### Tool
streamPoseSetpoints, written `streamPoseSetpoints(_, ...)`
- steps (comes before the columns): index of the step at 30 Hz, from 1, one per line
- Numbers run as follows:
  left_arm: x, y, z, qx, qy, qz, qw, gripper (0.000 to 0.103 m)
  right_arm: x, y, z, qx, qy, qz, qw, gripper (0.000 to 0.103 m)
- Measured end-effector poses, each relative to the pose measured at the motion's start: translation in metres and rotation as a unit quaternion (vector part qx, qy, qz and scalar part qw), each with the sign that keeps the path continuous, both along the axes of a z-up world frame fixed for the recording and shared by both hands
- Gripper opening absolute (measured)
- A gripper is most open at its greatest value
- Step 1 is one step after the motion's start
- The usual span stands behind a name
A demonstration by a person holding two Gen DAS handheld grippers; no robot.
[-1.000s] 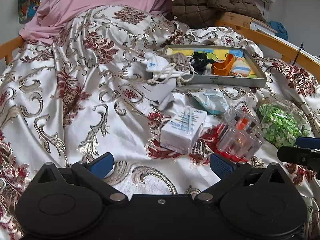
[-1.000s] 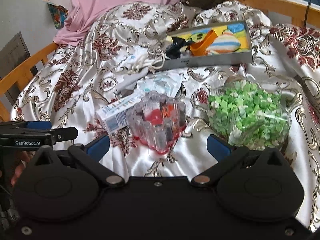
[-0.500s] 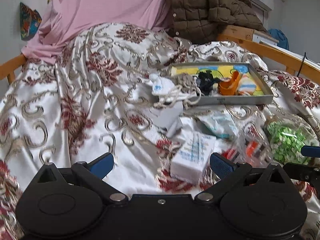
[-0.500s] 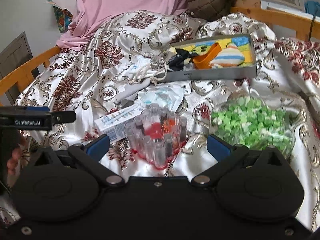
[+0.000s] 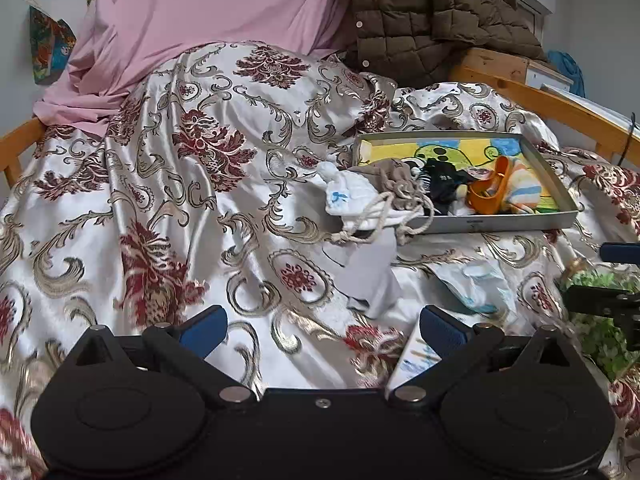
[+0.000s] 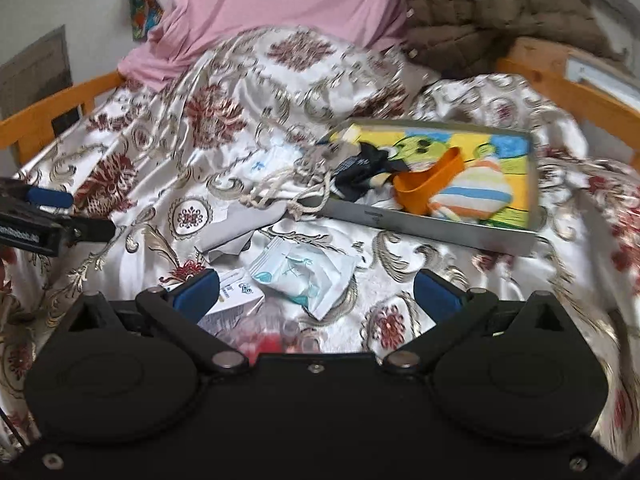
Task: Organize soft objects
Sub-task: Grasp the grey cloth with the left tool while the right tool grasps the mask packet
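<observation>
While both tools hover over the bed, I see my left gripper [image 5: 322, 330] with its blue pads spread wide and nothing between them, above the satin bedspread [image 5: 192, 184]. My right gripper [image 6: 316, 294] is likewise agape and empty (its view is smeared with motion blur). Between and just ahead of its pads lies a sealed packet [image 6: 306, 276] in white and pale blue, with a white carton [image 6: 236, 300] touching the left pad's side.

Farther up the bed sits a shallow metal tray [image 5: 500, 222] with a bright cartoon lining. Inside it I make out a striped soft toy [image 6: 468, 196], an orange strap [image 5: 490, 190] and a dark bundle of fabric [image 5: 444, 184]. A beige drawstring pouch [image 5: 394, 180] spills over the tray's left corner, its cords trailing onto the bedspread, and a white cloth with blue marks [image 5: 348, 196] lies just beside it, outside the tray. A grey cloth [image 5: 372, 276] rests below them.

At the right edge of the left view, a bag of green bits [image 5: 600, 336] sits behind the other tool.
</observation>
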State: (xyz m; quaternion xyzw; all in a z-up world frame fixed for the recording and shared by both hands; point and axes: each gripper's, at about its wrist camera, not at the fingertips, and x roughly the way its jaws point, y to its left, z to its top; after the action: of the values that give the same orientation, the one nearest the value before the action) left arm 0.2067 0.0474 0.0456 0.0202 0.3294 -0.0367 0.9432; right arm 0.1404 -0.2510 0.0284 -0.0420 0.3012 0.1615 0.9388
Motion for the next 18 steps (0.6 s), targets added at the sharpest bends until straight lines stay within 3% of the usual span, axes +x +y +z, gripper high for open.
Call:
streamPoseSetpoints(9,0.06,0.015,-0.016,0.005,0.033,-0.02,0.9992,0.102,0.095,0.02,-0.021,-0.054,0.082,0.076,0.992,0.102)
streamPoseSetpoints(18,0.124,-0.003,-0.044,-0.012,0.062,-0.084,0.9944,0.102,0.143,0.052,-0.047,-0.126,0.128,0.157,0.971,0.102)
